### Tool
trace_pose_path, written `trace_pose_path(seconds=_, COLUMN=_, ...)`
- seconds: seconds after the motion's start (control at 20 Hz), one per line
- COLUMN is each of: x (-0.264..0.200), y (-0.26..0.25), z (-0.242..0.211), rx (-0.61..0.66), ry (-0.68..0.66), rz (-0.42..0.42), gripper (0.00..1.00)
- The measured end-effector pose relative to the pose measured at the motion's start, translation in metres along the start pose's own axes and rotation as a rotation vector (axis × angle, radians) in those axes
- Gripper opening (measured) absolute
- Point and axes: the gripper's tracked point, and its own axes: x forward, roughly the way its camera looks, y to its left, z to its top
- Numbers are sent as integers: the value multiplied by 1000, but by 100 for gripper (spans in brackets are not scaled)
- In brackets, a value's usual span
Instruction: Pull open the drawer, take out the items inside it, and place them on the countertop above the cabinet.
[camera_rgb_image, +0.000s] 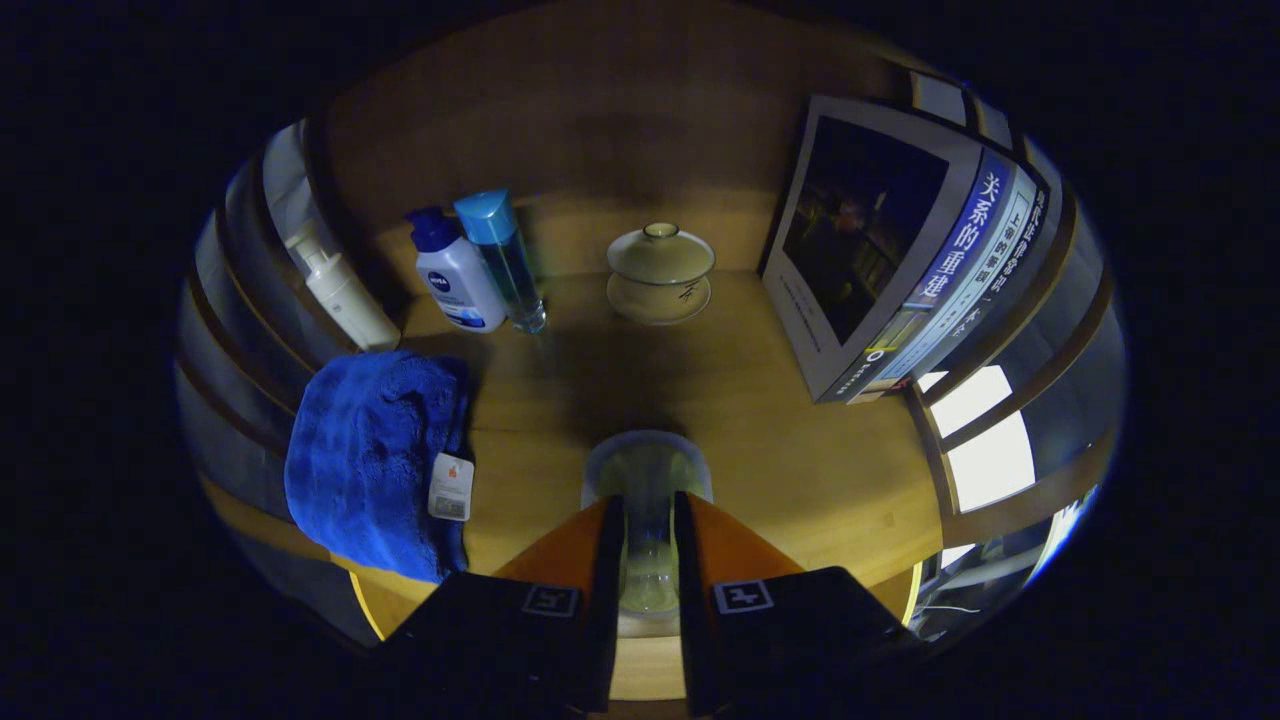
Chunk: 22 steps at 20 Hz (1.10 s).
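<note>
gripper view: upright clear glass (647, 500) between fingers (604, 540), mouth up

Pretty dim overall, with a warm yellowish cast on the wooden countertop (780, 440). The brightest spots are the white panels (985, 440) off to the right, blown out to plain white with no detail. A soft dark shadow pools in the middle of the wood, just ahead of the gripper (648, 510), whose fingers are clamped on a clear glass (647, 480) that picks up a faint greenish sheen. The back wall falls off into murk. Strong fisheye bending curves the shelf edges and the book (880, 260) outward, and the rim shows blue fringing. The centre is reasonably sharp; the blue towel (370, 460) looks oversaturated.
</note>
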Motion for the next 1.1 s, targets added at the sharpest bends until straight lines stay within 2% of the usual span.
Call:
trace_pose_path(seconds=0.45, x=-34, y=2, z=-3, rx=-14, ry=-109, rz=20, gripper=97)
trace_pose_path(seconds=0.9, x=-90, y=-1, z=-31, rx=-14, ry=-270, rz=-14, gripper=97)
trace_pose_path(seconds=1.1, x=-130, y=2, z=-50, rx=-14, ry=-370, rz=0, gripper=97)
